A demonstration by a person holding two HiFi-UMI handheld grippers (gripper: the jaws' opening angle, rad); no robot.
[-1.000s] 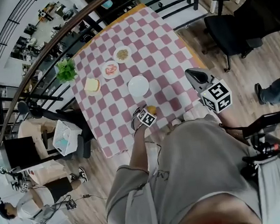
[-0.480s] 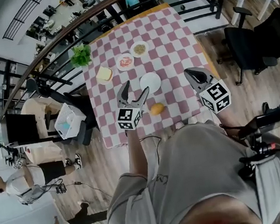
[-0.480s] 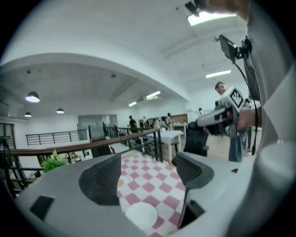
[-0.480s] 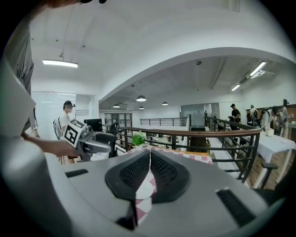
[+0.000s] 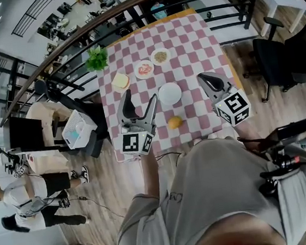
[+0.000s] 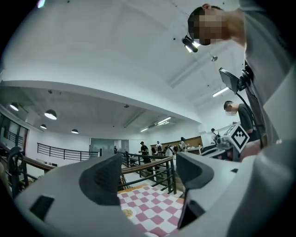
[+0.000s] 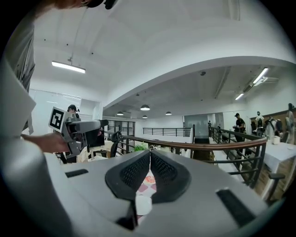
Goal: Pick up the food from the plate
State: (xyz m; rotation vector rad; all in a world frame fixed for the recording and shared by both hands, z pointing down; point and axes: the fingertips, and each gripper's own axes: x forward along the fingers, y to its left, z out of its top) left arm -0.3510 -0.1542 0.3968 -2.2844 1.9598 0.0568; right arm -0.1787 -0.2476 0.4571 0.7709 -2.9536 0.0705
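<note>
A round orange-yellow piece of food lies on the checked cloth, just in front of an empty white plate. My left gripper hangs open above the table's near left part, left of the food and apart from it, with nothing between its fingers. My right gripper is shut and empty, held above the table's right side. In the left gripper view the open gripper points over the table. Through the shut right gripper's slit the white plate shows.
Farther back on the pink-and-white table stand a plate with red food, a plate with grainy food, a slice of bread and a green plant. A railing runs behind. A black chair stands right.
My left gripper has risen from low beside the orange food, moved left and now stands open and higher. The food stays on the cloth. The right gripper has barely moved.
</note>
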